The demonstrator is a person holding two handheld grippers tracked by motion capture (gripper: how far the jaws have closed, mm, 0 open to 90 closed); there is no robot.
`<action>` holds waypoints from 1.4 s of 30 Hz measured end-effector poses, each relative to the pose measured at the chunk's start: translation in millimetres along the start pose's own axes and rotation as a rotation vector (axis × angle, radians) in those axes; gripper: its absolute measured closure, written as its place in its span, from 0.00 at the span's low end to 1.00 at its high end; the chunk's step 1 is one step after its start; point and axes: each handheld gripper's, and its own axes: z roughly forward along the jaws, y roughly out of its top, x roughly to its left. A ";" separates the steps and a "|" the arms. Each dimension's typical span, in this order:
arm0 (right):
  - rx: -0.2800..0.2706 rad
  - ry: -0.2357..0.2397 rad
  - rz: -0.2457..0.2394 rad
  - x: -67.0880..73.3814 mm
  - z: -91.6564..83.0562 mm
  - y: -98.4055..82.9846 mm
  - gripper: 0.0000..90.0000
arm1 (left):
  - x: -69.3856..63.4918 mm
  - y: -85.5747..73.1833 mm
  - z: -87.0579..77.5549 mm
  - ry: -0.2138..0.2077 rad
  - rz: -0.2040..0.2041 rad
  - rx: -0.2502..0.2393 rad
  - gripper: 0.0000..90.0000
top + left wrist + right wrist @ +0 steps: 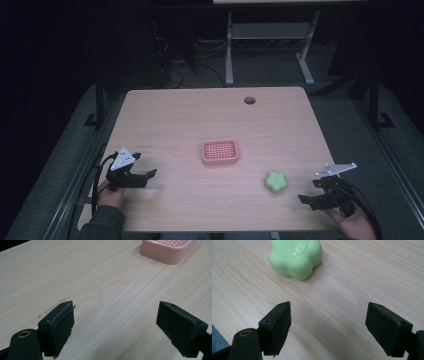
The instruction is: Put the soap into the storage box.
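The bench [175,120] is pale wood-grain laminate, smooth and matt, with rounded corners and a round cable hole [249,100] near its far edge.

Ahead of the right tool [306,200], just beyond its left jaw, lies a green soap [276,181]: a glossy, waxy lump shaped like a flower with rounded lobes and a flat top that bears a faint raised stamp. In the right gripper view the green soap [295,257] rests flat on the wood, apart from both jaws.

Farther ahead and to the left of the right tool, and ahead and to the right of the left tool [145,178], sits a pink soap dish [220,152]. It is a shallow rectangular plastic tray with rounded corners, a thick rim and a grid of small square holes across its floor. Nothing lies in it. In the left gripper view the pink soap dish [166,250] shows beyond the right jaw, well apart from it.

The left tool [115,325] has its jaws spread wide, with bare wood between them; the pads are black, rough and slightly frayed at the edges. It holds nothing and hangs just over the bench. The right tool [328,327] likewise stands wide apart, gripping nothing, with bare wood between its blocky black jaws. Each tool carries a grey three-cornered plate on top and is held in a hand at the near edge of the bench.
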 end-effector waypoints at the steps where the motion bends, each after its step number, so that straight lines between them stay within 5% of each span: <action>1: 0.001 0.002 0.003 0.7 0.1 0.4 0.23 | 0.4 0.3 -0.3 0.002 0.000 0.003 0.16; 9: 0.002 0.028 0.002 2.9 -0.7 6.0 0.22 | -2.0 0.3 2.9 -0.007 0.020 0.029 0.16; 42: 0.167 0.041 -0.182 39.5 34.3 84.2 0.18 | -1.5 1.0 -1.7 -0.007 0.010 0.002 0.16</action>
